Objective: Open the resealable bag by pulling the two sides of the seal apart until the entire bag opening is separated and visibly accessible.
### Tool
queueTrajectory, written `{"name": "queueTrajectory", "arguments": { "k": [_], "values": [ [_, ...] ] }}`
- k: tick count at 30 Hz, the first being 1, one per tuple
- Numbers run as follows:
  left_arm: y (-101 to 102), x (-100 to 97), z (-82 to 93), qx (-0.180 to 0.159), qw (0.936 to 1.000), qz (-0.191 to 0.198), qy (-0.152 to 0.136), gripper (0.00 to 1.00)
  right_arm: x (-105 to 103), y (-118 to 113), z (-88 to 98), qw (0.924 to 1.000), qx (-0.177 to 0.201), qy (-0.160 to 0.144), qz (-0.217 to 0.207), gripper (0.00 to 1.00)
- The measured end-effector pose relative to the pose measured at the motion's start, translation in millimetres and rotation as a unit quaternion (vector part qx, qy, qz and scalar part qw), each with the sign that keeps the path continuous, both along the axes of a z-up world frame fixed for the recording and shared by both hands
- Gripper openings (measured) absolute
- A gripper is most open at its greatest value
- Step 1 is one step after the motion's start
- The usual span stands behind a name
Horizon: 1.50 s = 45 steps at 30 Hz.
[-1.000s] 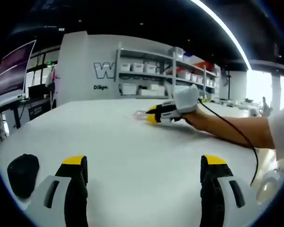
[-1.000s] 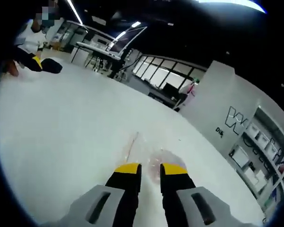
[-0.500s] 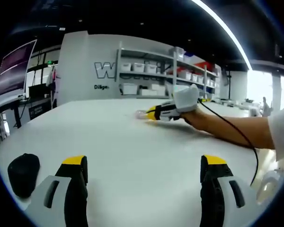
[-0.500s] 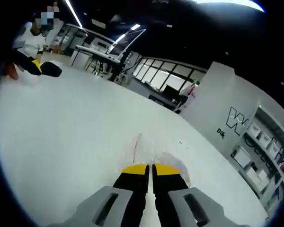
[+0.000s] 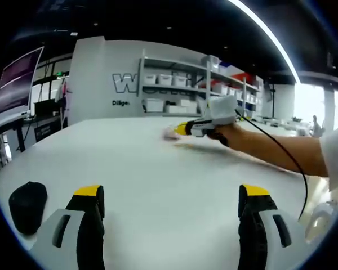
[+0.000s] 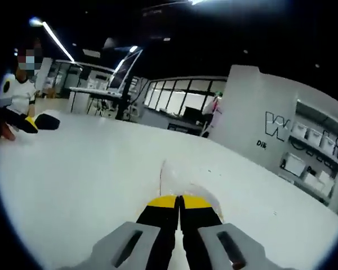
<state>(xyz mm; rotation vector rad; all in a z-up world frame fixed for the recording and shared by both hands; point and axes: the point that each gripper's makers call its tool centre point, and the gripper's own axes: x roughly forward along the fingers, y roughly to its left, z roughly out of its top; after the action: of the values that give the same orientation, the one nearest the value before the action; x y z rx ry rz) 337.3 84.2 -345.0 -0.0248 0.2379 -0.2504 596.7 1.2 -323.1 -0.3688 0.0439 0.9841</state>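
A clear resealable bag (image 6: 183,184) lies thin and see-through on the white table (image 6: 73,163), one edge lifted just ahead of my right gripper (image 6: 179,201), whose jaws are shut on it. In the left gripper view the same bag (image 5: 170,133) shows as a small pale patch at the tip of the right gripper (image 5: 185,129), held by a hand far across the table (image 5: 129,163). My left gripper (image 5: 172,194) hovers low over the near table with its jaws wide open and nothing between them.
A black rounded object (image 5: 27,207) sits on the table beside my left jaw; it also appears far left as the black object (image 6: 48,121) next to the left gripper (image 6: 27,125). Shelves with white bins (image 5: 169,90) stand behind the table. A cable (image 5: 276,152) runs along the person's forearm.
My right gripper's jaws closed on the bag and the gripper rose and tipped up a little, lifting the bag's edge. The left gripper has stayed put.
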Motion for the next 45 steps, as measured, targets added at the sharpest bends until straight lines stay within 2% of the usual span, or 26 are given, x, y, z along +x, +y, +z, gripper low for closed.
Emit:
{"name": "queueTrajectory", "arguments": {
  "k": [10,14,22,27,35,39,45],
  "values": [
    [0,0.5,0.4,-0.001,1.0,0.001,-0.001,0.98,-10,-6,15.0,0.9992,0.034,0.019,-0.005,0.0],
    [0,-0.2,0.4,-0.002,1.0,0.002,-0.002,0.98,-18,-11,22.8,0.9976,0.061,0.031,-0.007,0.0],
    [-3,-1.4,1.3,-0.003,1.0,-0.001,-0.004,0.98,-32,-16,27.2,0.9966,0.075,0.033,-0.009,0.0],
    [-3,-2.3,2.0,-0.004,1.0,-0.002,-0.006,0.98,-46,-19,37.7,0.9952,0.093,0.029,-0.005,0.0],
    [-7,-2.0,2.8,-0.007,0.9999,-0.005,-0.007,0.97,-49,-22,40.8,0.9943,0.101,0.032,0.002,0.0],
    [-7,-3.1,2.9,-0.009,0.9999,-0.006,-0.008,0.97,-54,-24,40.5,0.9937,0.106,0.035,0.001,0.0],
    [-7,-3.5,2.9,-0.01,0.9999,-0.007,-0.008,0.97,-67,-30,49.5,0.9927,0.117,0.031,-0.002,0.0]
  ]
}}
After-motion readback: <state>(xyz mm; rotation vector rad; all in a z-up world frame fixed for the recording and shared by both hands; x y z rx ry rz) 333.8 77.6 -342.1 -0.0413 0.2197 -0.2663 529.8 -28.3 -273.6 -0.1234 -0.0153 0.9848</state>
